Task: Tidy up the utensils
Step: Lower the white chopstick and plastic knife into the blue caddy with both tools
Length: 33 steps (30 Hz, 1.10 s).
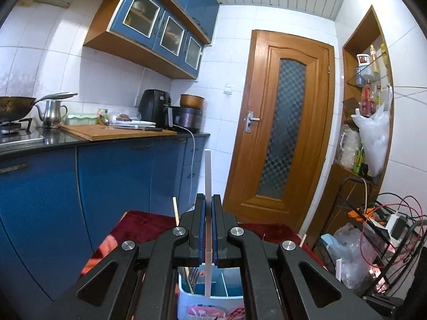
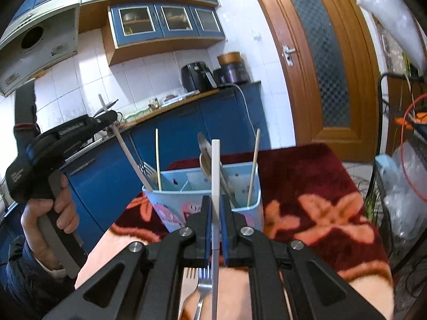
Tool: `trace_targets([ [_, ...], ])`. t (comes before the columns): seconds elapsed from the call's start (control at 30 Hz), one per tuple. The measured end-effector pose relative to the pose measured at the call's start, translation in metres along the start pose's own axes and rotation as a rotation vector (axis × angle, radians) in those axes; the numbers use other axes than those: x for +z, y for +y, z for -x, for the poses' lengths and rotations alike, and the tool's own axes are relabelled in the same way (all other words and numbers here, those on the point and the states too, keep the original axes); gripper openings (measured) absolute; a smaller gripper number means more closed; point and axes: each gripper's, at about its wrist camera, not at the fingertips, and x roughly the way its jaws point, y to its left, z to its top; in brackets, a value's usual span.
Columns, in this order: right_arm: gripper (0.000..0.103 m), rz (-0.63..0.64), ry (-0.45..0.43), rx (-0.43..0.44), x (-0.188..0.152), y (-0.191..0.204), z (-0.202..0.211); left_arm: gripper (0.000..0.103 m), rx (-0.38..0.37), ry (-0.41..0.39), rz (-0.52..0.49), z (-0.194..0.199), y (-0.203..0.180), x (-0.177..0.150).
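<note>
A home kitchen: blue cabinets (image 1: 165, 32) over a tiled wall, a bench (image 1: 106, 138) carrying a wok (image 1: 14, 106), kettle (image 1: 52, 112), cutting board (image 1: 117, 132) and air fryer (image 1: 154, 106), beside a wooden door (image 1: 283, 128).

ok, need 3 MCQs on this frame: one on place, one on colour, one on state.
1. Where does the left hand-held gripper hold its white chopstick?
A. flat on the cloth
B. lower end inside the utensil holder
C. on the counter

2. The holder's colour?
A. light blue
B. green
C. black

3. The right hand-held gripper is:
A. open, empty
B. shut on a fork
C. shut on a white chopstick

Answers: 1 B, the stick runs down into the left compartment. 2 A, pale blue walls with pink print. 3 C, the stick sits clamped between its pads.
</note>
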Motion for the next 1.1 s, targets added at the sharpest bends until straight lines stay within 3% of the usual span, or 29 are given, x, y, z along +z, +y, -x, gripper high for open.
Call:
trace_targets([
  [0.23,0.008,0.002,-0.053,-0.014,0.011,-0.004,-0.003,0.004,0.013,-0.008,-0.046,-0.009,-0.006,-0.002],
  [0.47,0.008,-0.004,-0.073,-0.032,0.017,-0.007,-0.018,0.004,0.009,0.082,-0.031,-0.036,-0.001,-0.03],
  [0.67,0.008,0.01,-0.157,-0.07,0.027,-0.007,-0.029,0.004,0.024,0.13,-0.016,-0.055,0.008,-0.056],
  [1.1,0.008,0.086,-0.309,-0.161,0.044,0.002,-0.08,0.005,0.037,0.057,-0.089,-0.052,-0.002,-0.065],
])
